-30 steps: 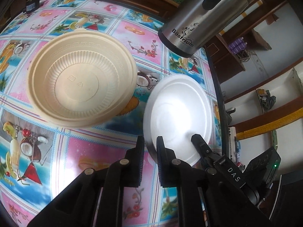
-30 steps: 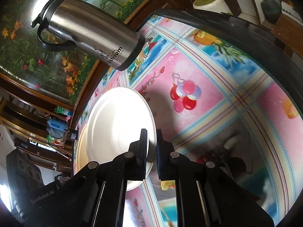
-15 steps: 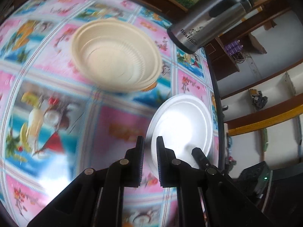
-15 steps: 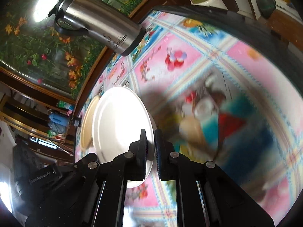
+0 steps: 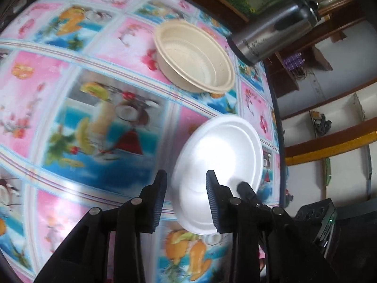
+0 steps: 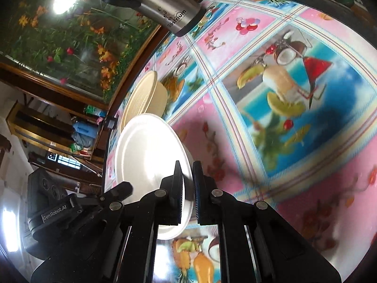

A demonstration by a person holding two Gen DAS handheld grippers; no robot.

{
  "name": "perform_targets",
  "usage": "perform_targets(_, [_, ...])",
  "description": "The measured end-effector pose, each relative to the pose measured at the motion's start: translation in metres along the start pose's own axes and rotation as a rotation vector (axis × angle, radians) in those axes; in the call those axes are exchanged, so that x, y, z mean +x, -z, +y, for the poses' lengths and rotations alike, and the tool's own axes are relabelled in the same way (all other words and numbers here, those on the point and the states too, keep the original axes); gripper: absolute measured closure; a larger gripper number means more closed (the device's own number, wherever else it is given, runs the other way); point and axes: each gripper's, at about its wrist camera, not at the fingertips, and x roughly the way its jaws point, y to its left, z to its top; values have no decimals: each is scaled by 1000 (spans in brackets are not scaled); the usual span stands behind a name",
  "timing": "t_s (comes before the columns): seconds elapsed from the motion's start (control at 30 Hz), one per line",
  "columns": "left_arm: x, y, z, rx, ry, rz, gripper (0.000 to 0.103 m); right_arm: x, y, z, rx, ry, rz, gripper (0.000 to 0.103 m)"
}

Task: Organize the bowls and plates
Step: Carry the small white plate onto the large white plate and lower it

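Note:
A white foam plate (image 5: 221,155) hangs tilted above the table. My right gripper (image 6: 187,188) is shut on its rim (image 6: 150,155) and holds it up. My left gripper (image 5: 186,198) is open with its fingers on either side of the plate's near edge, no longer pinching it. A cream ribbed plastic bowl (image 5: 195,56) rests upright on the colourful fruit-print tablecloth (image 5: 94,118) beyond the plate; in the right wrist view the bowl (image 6: 146,94) lies just behind the plate.
A steel thermos jug (image 5: 275,30) stands at the table's far edge near the bowl, also in the right wrist view (image 6: 150,2). The table's dark rim (image 5: 278,118) runs close to the plate. Wooden shelves and a flower mural lie beyond.
My left gripper has opened off the plate's rim. Both grippers and the plate have lifted and pulled back from the bowl. The right gripper keeps its hold.

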Motion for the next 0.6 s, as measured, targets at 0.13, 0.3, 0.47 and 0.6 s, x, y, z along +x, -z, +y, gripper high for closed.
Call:
perform_targets(0.13, [-18,2,5,44,-36,-54,95,1,8,2,19,-16,17,96])
perform_targets(0.3, [-36,6,25,42,-38,-83,95,1,21,23,-3,-19,26,95])
perform_targets(0.47, [-76,15,49,29,-3,-121,95,5,36,54,-33,-73,74,95])
perform_targets(0.6, [-130,26,73,34,-9,-230,95,11,56,97,-111,-101,101,95])
